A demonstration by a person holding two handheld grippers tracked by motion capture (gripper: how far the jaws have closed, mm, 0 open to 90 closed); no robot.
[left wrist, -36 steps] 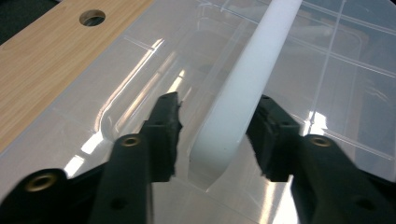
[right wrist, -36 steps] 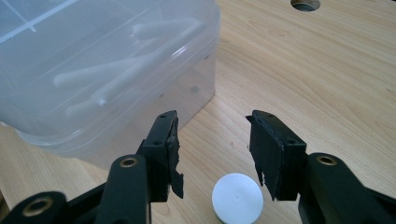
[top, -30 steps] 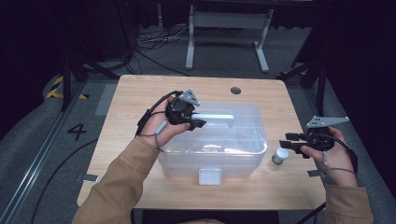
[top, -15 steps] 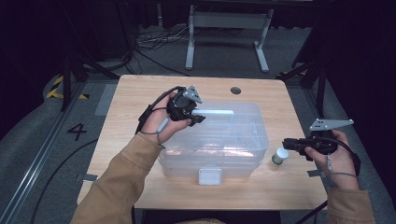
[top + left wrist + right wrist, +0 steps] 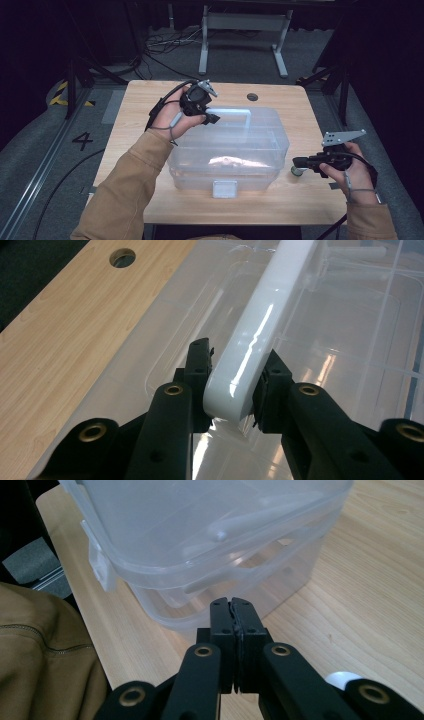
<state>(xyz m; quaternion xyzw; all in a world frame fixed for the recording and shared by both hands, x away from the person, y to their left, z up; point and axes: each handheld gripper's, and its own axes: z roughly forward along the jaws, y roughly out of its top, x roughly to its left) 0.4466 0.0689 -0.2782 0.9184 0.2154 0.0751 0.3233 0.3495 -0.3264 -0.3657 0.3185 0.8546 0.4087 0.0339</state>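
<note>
a clear plastic box (image 5: pixel 235 150) with a clear lid (image 5: pixel 250 132) sits near the middle of the wooden surface (image 5: pixel 140 100), its white latch (image 5: pixel 224 188) on the side facing the person. a white handle (image 5: pixel 235 112) runs along the far part of the lid. the walls are cloudy; through the lid a pale, glossy patch shows near the front, and whether it is something inside or a reflection cannot be told. in the right claw view the lid's rim (image 5: pixel 150 575) overhangs the tub below it, and faint pale shapes show through the wall without being clear enough to name.

the left claw (image 5: pixel 210 119) is at the handle's left end. in the left claw view its two black jaws are clamped on the white handle (image 5: pixel 250 345), one jaw against each side, close to the rounded end.

the right claw (image 5: pixel 296 162) hovers just beside the box's right front corner, above the surface. in its own view the jaws are pressed together with nothing between them (image 5: pixel 233 605), pointing at the box's lower wall. a small round object with a white top (image 5: pixel 298 171) stands on the surface just under that claw, near the box. a round hole (image 5: pixel 252 96) lies in the surface beyond the box.
</note>
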